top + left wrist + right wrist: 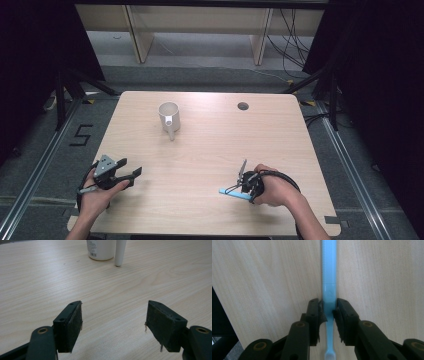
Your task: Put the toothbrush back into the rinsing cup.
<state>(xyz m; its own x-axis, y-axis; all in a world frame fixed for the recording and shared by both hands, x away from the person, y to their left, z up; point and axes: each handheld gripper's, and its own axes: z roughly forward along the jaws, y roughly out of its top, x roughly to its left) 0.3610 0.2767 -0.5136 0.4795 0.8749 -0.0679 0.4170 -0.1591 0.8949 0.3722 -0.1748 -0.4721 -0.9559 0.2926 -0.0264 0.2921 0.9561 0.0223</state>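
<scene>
Both hands sit at the near edge of the table, forearms coming in from below. R gripper, near-right, has its jaws narrowed around a light-blue toothbrush: in the right gripper view the pads stand on either side of the handle's thick part, touching or all but touching it, w/ the brush lying flat on the wood. Bristle end shows near the bottom of that view, between the jaw arms; the handle runs straight away from the cam. In the high view the R gripper points down at the tabletop, hand curled over it, and a bit of the blue brush sticks out to the left, close to the near edge. L gripper, near-left, is held just above the table, jaws wide apart and nothing between them; the left gripper view has bare wood between the two pads. L hand grips it from behind. White mug w/ a straight handle stands upright far-centre, well apart from both grippers; the L gripper faces toward it, its base and handle visible at the top of that view. Small round hole in the tabletop far-right.
</scene>
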